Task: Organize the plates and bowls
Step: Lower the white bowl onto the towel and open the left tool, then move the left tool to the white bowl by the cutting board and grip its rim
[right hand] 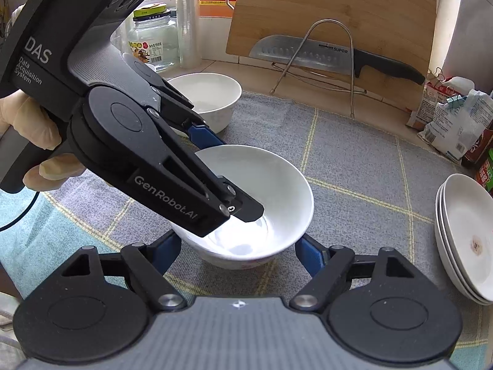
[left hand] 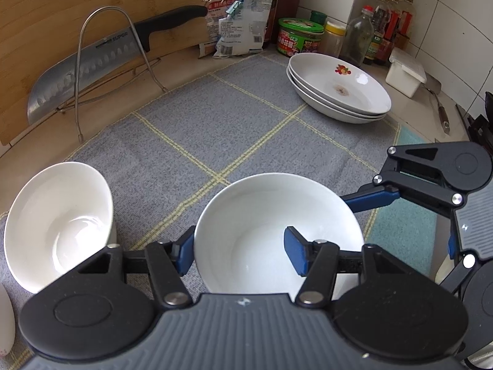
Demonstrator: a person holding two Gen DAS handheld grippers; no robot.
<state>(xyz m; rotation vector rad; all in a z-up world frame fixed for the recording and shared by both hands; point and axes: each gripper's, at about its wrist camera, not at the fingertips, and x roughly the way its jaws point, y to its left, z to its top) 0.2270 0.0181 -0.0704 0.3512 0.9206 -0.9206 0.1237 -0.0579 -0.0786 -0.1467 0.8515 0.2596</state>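
Observation:
A white bowl (left hand: 262, 225) (right hand: 271, 185) stands on the grey checked cloth (left hand: 215, 117). My left gripper (left hand: 240, 252) straddles its rim, one blue pad outside the wall and the other inside, shut on it. My right gripper (right hand: 238, 251) holds the same bowl lower down, with a pad against each side; one of its fingers (left hand: 372, 199) shows at the bowl's right edge. A second white bowl (left hand: 58, 222) (right hand: 209, 95) sits apart at the cloth's edge. Three stacked white plates (left hand: 336, 83) (right hand: 462, 225) rest at the far corner of the cloth.
A cleaver (left hand: 80, 74) leans in a wire rack against a bamboo board (right hand: 339, 6) behind the cloth. Packets, jars and bottles (left hand: 300, 37) line the wall, beside a white box (left hand: 405, 75). A gloved hand (right hand: 18, 123) holds the left gripper.

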